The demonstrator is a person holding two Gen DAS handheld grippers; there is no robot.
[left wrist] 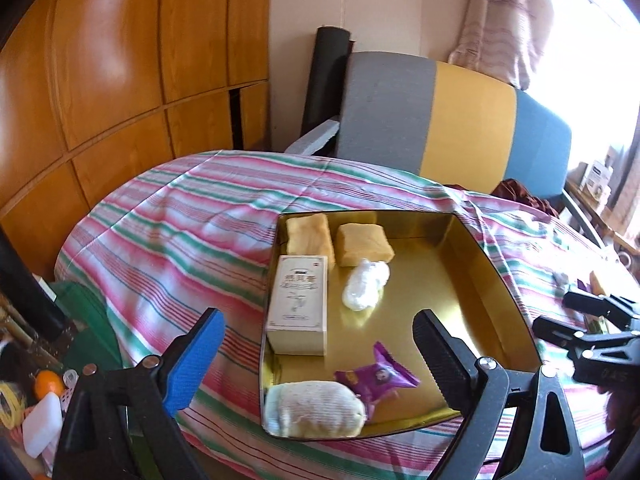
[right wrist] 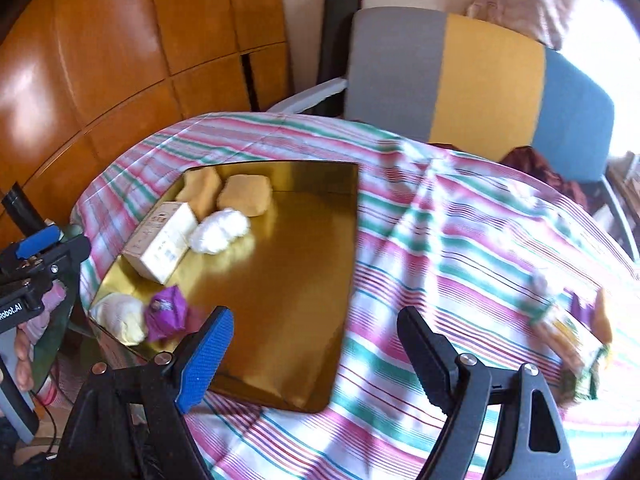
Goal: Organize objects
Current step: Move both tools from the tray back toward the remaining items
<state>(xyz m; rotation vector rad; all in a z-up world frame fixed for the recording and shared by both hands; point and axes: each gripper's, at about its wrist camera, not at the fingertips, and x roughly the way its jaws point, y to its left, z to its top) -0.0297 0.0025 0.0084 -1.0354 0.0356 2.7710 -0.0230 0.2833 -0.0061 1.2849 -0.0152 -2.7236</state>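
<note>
Several loose items (right wrist: 576,344) lie blurred at three o'clock of the right gripper (right wrist: 316,344), spread and empty, nearer them than the spread, empty left gripper (left wrist: 316,344) over the tray (left wrist: 472,240).

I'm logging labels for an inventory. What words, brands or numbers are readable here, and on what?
"Robot.AI": on the left gripper body, right wrist view; its start is cut off.
Cream box in the gold tray: printed characters, too blurred to read.
Purple snack packet: print too small to read.
</note>
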